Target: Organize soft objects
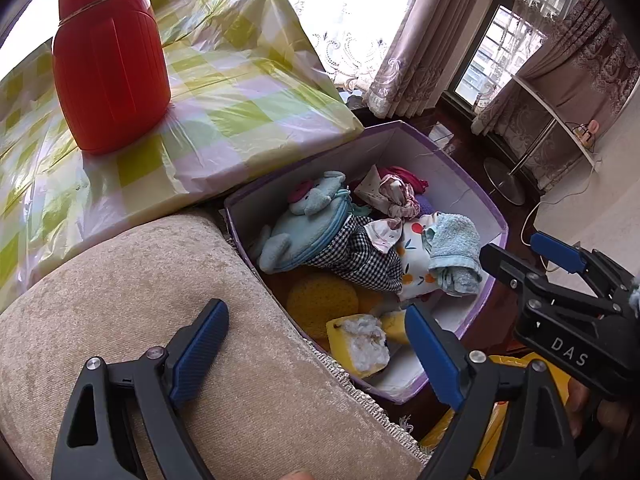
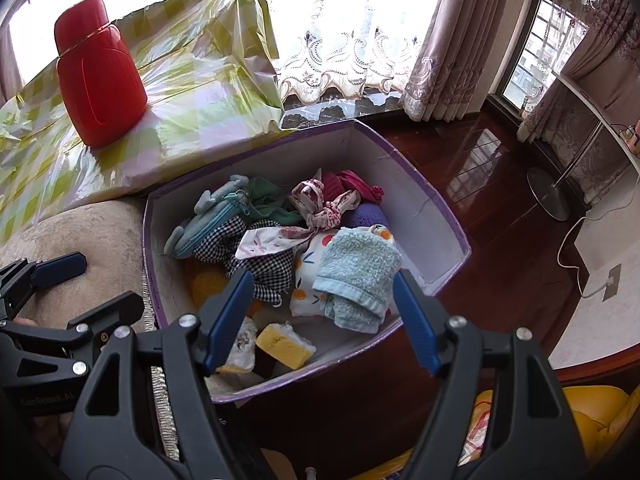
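From the left wrist, the left gripper (image 1: 316,344) is seen with its jaws spread wide and nothing between them, poised above the beige sofa arm (image 1: 140,300). The purple box (image 1: 472,204) of soft objects lies just beyond and to the right of its blue pads — a light blue towel (image 1: 456,256), a checked cloth (image 1: 360,252), a blue plush pouch (image 1: 304,224) and yellow sponges (image 1: 320,300) are piled inside. The right gripper (image 1: 520,248) is seen at the right edge, near the box's rim.

From the right wrist, the right gripper (image 2: 324,320) is held open and empty — the light blue towel (image 2: 356,276) lies in the box directly beyond its spread jaws. A red flask (image 2: 100,80) stands on a checked wrapped package (image 2: 208,92) behind the purple box (image 2: 440,216).
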A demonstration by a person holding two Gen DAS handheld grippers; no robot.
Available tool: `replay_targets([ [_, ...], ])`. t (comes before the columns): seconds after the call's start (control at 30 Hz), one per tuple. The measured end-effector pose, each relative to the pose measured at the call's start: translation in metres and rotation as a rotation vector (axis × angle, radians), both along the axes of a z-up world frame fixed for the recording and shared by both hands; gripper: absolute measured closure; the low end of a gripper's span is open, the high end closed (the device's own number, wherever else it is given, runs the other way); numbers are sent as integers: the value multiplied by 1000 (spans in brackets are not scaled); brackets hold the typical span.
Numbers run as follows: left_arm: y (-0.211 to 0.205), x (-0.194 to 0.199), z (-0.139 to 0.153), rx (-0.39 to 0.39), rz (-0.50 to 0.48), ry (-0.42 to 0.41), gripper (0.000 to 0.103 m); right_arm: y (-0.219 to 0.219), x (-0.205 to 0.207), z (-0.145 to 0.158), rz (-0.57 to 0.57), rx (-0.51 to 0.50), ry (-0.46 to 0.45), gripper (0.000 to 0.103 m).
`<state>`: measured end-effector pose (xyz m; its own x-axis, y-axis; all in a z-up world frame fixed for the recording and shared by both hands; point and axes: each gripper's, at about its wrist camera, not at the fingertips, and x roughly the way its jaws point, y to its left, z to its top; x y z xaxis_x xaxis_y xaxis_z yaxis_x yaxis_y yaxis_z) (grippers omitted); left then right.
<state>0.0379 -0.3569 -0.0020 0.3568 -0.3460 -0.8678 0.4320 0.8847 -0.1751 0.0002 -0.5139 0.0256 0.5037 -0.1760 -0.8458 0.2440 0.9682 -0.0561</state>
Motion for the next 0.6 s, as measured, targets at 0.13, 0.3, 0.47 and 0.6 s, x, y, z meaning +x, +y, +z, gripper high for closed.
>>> replay_targets([
  [0.13, 0, 0, -1, -1, -3, 1, 12, 0, -1, 0, -1, 3, 1, 28],
  [0.3, 0, 0, -1, -1, -3, 2, 11, 1, -1, -1, -4, 6, 1, 28],
  [0.47, -1, 0, -2, -3, -5, 8, 10, 1, -2, -2, -6, 7, 3, 28],
  [0.6, -2, 2, -3, -5, -6, 12, 9, 0, -2, -2, -6, 9, 3, 28],
])
